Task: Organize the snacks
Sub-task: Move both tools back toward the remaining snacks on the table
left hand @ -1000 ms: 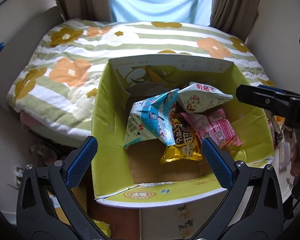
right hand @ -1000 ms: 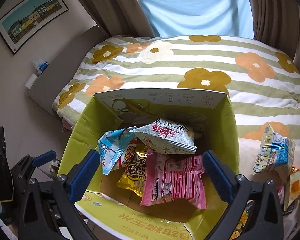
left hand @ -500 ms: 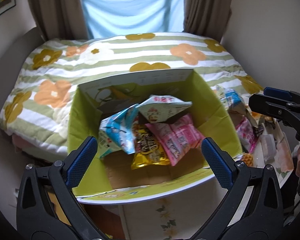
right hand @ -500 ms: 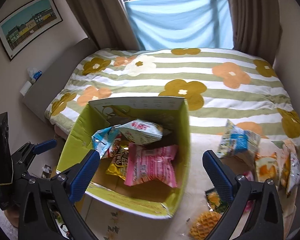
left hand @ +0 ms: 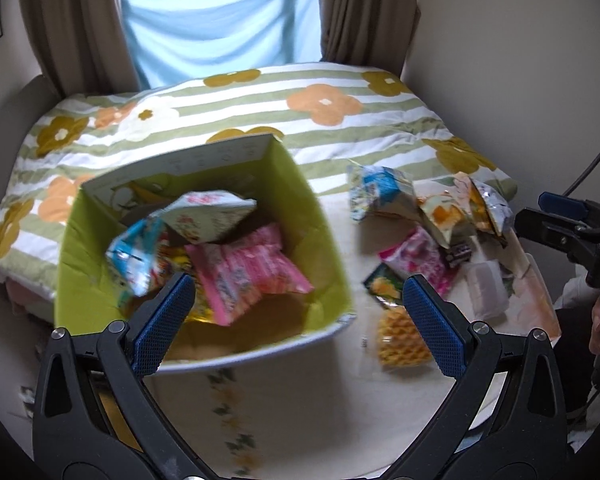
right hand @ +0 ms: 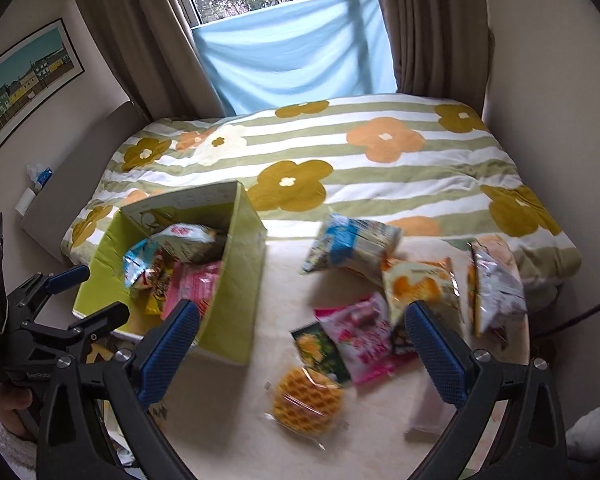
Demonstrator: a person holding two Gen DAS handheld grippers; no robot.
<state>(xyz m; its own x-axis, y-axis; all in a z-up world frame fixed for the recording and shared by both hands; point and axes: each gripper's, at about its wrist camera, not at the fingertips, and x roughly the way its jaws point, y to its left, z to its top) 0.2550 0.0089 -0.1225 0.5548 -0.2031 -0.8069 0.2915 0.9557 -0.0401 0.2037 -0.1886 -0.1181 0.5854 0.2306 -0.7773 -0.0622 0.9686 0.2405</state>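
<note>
Both grippers [left hand: 298, 322] [right hand: 302, 334] wide, empty-handed

**Snacks in the box and loose on the table**

A green cardboard box [right hand: 236, 280] is standing open, holding a pink packet [left hand: 248, 272], a blue packet [left hand: 134, 256] and a pale packet [left hand: 208, 216] leaning together. Beside it, a wrapped waffle [right hand: 306, 402], a pink pouch [right hand: 364, 340] and an orange-printed bag [right hand: 418, 286] are lying scattered.
</note>
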